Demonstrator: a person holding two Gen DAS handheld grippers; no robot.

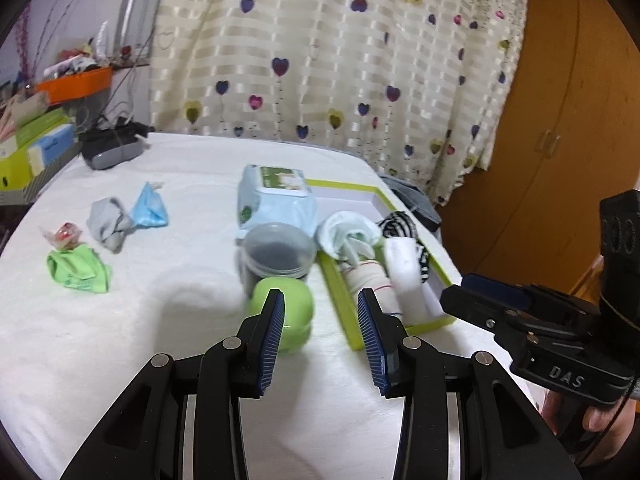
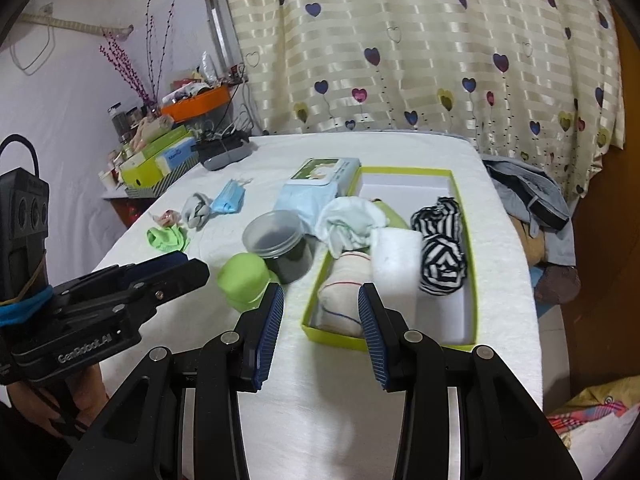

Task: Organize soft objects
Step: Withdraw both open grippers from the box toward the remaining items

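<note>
Hovering left gripper, green box rim beside

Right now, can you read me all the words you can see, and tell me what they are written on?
"DAS": on the black body of the right claw, seen from the left wrist.
"GenRobot.AI": on the black body of the left claw, seen from the right wrist.
Wet wipes pack: its green and white label is too blurred to read.
Blue box on the side shelf: print too small to read.
</note>
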